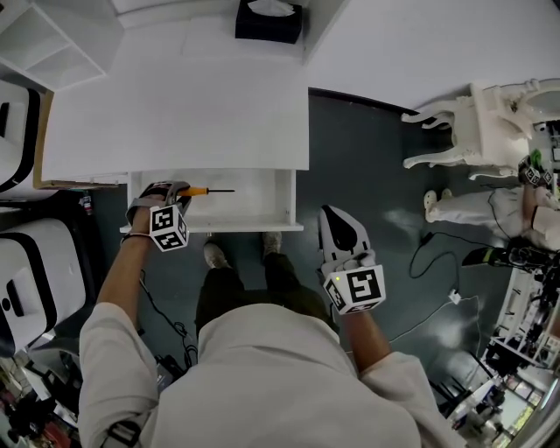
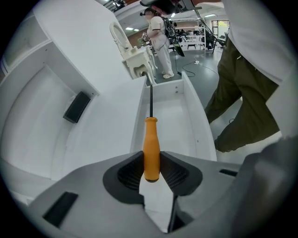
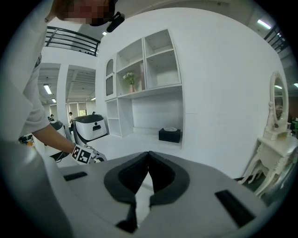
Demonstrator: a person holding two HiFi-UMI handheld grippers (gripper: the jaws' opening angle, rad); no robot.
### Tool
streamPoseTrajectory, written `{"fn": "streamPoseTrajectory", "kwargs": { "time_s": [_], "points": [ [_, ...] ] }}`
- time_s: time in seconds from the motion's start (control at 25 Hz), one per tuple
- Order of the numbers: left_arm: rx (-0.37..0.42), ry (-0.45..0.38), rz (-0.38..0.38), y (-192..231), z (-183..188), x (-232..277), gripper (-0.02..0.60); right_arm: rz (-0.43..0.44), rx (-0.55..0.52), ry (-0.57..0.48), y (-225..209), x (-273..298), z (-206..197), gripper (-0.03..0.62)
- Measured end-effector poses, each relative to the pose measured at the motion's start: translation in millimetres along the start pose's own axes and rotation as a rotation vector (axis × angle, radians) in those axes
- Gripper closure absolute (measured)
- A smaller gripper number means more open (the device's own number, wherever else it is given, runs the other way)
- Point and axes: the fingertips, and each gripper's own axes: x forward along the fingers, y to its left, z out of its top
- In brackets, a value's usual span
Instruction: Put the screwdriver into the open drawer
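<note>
The screwdriver (image 1: 203, 190) has an orange handle (image 2: 151, 148) and a thin black shaft. My left gripper (image 1: 181, 192) is shut on the handle and holds the tool over the left end of the open white drawer (image 1: 284, 197), its shaft pointing right along the drawer. In the left gripper view the drawer (image 2: 188, 95) runs away beneath the tool. My right gripper (image 1: 328, 219) hangs in front of the drawer's right corner, its pads meeting with nothing between them (image 3: 148, 160).
The white desk top (image 1: 175, 105) lies above the drawer, with a black tissue box (image 1: 269, 19) at its back. White shelves (image 3: 149, 60) stand behind. A white ornate chair (image 1: 477, 122) is at the right, and cables (image 1: 429, 254) lie on the dark floor.
</note>
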Motion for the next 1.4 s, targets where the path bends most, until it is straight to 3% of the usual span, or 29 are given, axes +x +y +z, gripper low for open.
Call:
{"fn": "streamPoseTrajectory", "kwargs": {
  "time_s": [0.4,1.4],
  "points": [
    [0.016,0.060,-0.116,-22.0,-21.3,65.6,0.474,-0.049,0.013,0.053,-15.0,0.3,-19.8,0.590],
    [0.081,0.187,-0.227,-42.5,-44.3,135.4,0.474,-0.079,0.030,0.135,-32.9,8.4,-46.7,0.589]
  ]
}}
